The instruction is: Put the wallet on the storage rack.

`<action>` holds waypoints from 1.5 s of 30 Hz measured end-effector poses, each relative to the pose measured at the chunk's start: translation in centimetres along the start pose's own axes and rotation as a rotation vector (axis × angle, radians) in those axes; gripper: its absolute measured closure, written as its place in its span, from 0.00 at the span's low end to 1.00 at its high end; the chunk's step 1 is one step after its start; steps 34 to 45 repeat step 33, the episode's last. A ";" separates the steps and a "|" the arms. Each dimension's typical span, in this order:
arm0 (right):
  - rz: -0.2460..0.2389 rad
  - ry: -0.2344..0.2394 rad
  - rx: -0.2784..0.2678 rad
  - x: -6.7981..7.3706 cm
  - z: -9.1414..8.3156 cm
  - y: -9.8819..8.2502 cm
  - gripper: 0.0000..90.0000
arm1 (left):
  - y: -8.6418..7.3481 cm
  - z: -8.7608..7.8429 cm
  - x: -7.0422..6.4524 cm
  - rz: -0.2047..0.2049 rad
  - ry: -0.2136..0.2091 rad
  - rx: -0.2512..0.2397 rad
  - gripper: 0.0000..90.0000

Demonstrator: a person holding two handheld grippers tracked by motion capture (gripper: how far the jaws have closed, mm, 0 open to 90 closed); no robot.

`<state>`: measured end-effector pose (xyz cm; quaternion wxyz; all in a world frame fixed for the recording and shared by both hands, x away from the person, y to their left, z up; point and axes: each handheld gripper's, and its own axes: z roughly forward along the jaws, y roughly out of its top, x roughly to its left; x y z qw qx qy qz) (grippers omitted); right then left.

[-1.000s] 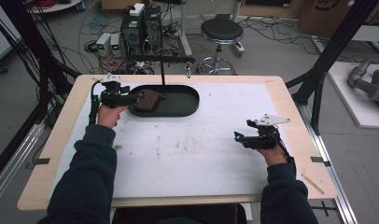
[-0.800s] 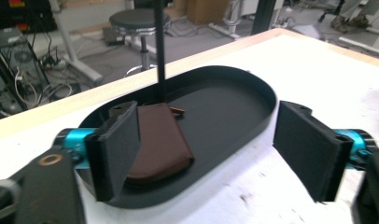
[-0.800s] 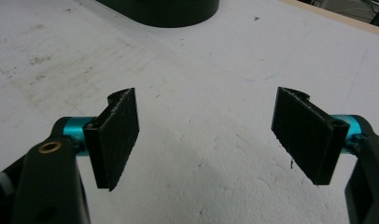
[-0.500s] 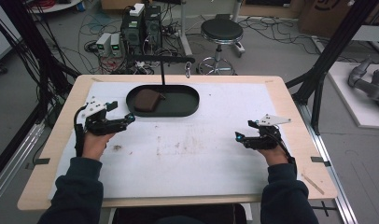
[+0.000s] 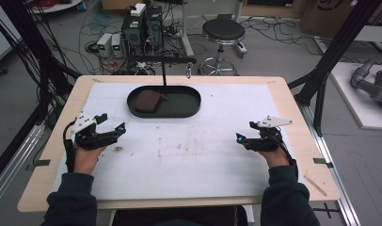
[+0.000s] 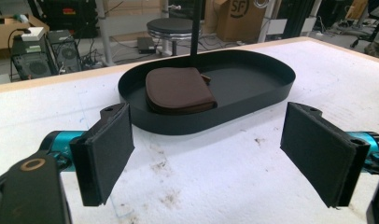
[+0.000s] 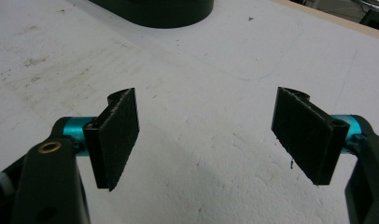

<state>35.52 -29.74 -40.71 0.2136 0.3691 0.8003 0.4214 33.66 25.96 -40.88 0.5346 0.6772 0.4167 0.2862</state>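
The brown pouch (image 5: 147, 100) lies in the black oval tray (image 5: 189, 109), at its left end. The left gripper (image 5: 109, 128), near the tray's left end, gapes empty, its jaws having just been opening. The right gripper (image 5: 239, 139), well apart from the tray, gapes empty too.

Far end of the black tray (image 7: 155, 10) beyond the right gripper view's top edge.

Left gripper (image 5: 111, 123) sitting at left-center of the high view, fingers (image 6: 106, 151) spread wide, having just been opening, nothing between. Right gripper (image 5: 244, 132) resting at right-center, fingers (image 7: 116, 135) gaping too, forearms entering from the bottom edge.
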 end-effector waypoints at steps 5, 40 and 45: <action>-0.010 0.003 0.008 0.3 0.3 0.1 0.26 | -0.5 -0.2 0.0 0.002 -0.004 0.008 0.19; -0.001 -0.007 0.009 -0.2 0.2 -0.1 0.26 | -0.8 0.0 -0.2 0.010 0.003 0.028 0.19; -0.001 -0.007 0.009 -0.2 0.2 -0.1 0.26 | -0.8 0.0 -0.2 0.010 0.003 0.028 0.19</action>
